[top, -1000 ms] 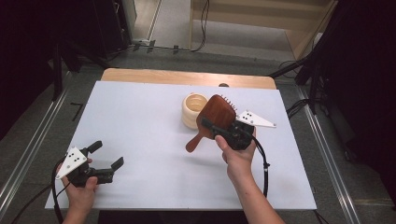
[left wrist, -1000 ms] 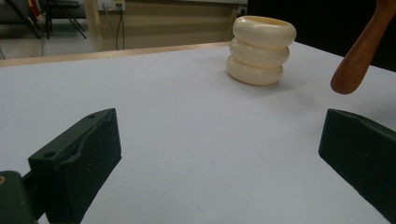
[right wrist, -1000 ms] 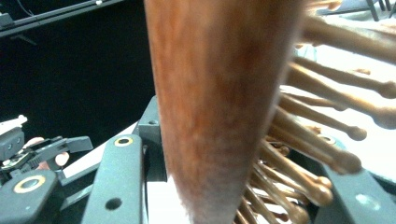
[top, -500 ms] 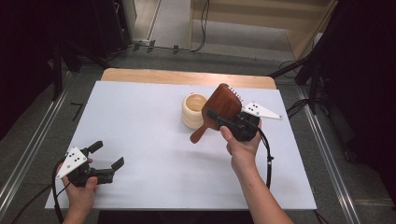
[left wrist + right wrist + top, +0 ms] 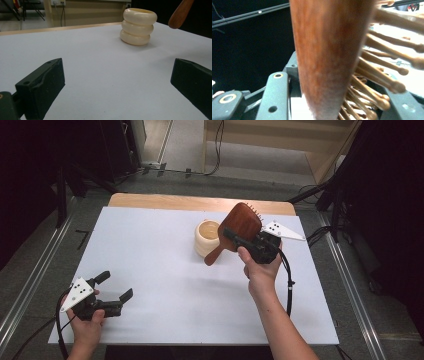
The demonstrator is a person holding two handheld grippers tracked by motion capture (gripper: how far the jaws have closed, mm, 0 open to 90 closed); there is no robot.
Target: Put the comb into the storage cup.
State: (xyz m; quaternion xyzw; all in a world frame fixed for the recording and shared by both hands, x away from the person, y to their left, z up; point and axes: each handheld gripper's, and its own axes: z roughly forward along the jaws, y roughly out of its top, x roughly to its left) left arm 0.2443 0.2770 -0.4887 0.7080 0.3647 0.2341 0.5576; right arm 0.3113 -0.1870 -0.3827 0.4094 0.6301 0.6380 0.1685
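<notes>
step: looks like the wooden hairbrush (image 5: 240,226) is being carried toward the cream ribbed holder (image 5: 207,238), probably to drop it in handle-first

right gripper (image 5: 245,242): jaws clamped on the brush head, bristles facing away from the camera, handle angled down beside the holder

left gripper (image 5: 116,296): jaws wide apart, nothing in them, parked near the front left of the white table (image 5: 150,250)

next: I'd guess the handle tip needs lining up over the holder's mouth, then lowering straight

writing: no brands or labels that I can read

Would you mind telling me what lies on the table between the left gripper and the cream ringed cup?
Nothing: in the left gripper view, bare white tabletop runs from the left gripper to the cream ringed cup.
</notes>
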